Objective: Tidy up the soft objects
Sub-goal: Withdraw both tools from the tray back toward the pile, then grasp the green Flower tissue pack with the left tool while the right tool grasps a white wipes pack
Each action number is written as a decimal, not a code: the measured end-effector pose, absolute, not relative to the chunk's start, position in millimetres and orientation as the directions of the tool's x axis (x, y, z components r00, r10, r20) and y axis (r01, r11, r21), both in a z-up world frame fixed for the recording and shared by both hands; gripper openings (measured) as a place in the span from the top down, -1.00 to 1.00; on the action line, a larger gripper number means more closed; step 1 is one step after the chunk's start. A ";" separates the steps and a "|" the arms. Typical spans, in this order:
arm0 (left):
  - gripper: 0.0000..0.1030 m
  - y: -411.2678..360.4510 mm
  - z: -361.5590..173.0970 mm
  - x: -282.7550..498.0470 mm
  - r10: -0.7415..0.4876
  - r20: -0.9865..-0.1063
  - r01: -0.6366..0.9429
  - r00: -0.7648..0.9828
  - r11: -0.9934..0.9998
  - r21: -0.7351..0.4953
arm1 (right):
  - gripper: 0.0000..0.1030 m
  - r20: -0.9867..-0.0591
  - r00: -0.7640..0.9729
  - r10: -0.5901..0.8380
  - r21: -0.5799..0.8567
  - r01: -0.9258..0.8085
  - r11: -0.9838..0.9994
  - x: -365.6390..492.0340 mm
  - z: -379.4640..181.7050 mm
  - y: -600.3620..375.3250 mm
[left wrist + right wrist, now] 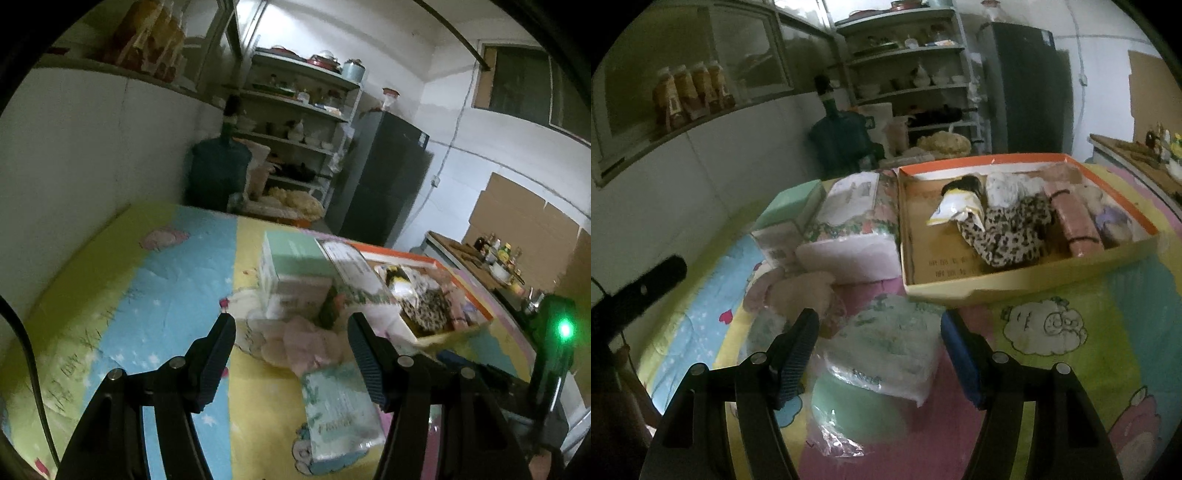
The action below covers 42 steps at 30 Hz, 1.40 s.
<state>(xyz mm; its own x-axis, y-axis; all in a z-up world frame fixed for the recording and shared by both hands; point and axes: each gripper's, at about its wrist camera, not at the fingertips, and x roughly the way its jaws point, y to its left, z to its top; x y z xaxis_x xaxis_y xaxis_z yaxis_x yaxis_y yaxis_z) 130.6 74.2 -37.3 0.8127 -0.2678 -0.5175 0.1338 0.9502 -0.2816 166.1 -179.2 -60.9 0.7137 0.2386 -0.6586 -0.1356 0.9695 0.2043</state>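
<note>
Right gripper (879, 350): fingers spread wide, nothing between them, hovering above the cartoon-print bed sheet (1108, 325). Directly ahead of and below its tips lies a soft tissue pack (886, 354) in clear film with green print, flat on the sheet and within the span of the jaws, so it reads as the next item to be taken. Nearer the camera, under that pack, a pale green packet (857, 410) with crinkled plastic at its end. Just beyond the left finger, a loose pinkish cloth (801, 295), bunched and unfolded. Ahead and to the right, an open orange-rimmed cardboard box (1027, 284) serving as the collection tray; it already holds a leopard-print fabric (1012, 232), a yellow-and-white pouch (956, 208), a rolled pink towel (1075, 225) and other soft pieces packed toward its right side, leaving its left floor bare, likely room for further items. Ahead and to the left of the box, a floral-wrapped tissue pack (849, 236) and a mint-green carton (792, 203) stand against each other. Left gripper (291, 350): likewise wide open and empty, held over the same pink cloth (303, 343), with the green-print pack (340, 406) below its right finger and the box (458, 332) ahead to the right.
</note>
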 end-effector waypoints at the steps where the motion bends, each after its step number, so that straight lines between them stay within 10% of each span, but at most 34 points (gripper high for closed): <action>1: -0.22 73.3 -40.0 129.5 -0.274 -0.522 0.137 0.808 0.949 -0.285 | -0.36 -0.661 0.712 0.237 0.206 -0.131 0.970 165.8 -62.3 -179.9; 42: -0.32 34.4 -105.4 127.4 -0.336 -0.640 0.084 0.691 0.917 -0.391 | -0.17 -0.540 0.779 0.319 0.296 -0.179 0.938 142.8 -44.5 -204.4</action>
<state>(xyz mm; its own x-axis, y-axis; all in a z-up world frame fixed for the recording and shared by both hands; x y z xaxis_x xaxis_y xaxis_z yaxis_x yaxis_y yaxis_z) 127.4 34.4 -105.4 0.6908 -0.3364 -0.6400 0.0845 0.9167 -0.3906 142.8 -204.4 -44.5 0.7789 0.3192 -0.5399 -0.1794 0.9382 0.2959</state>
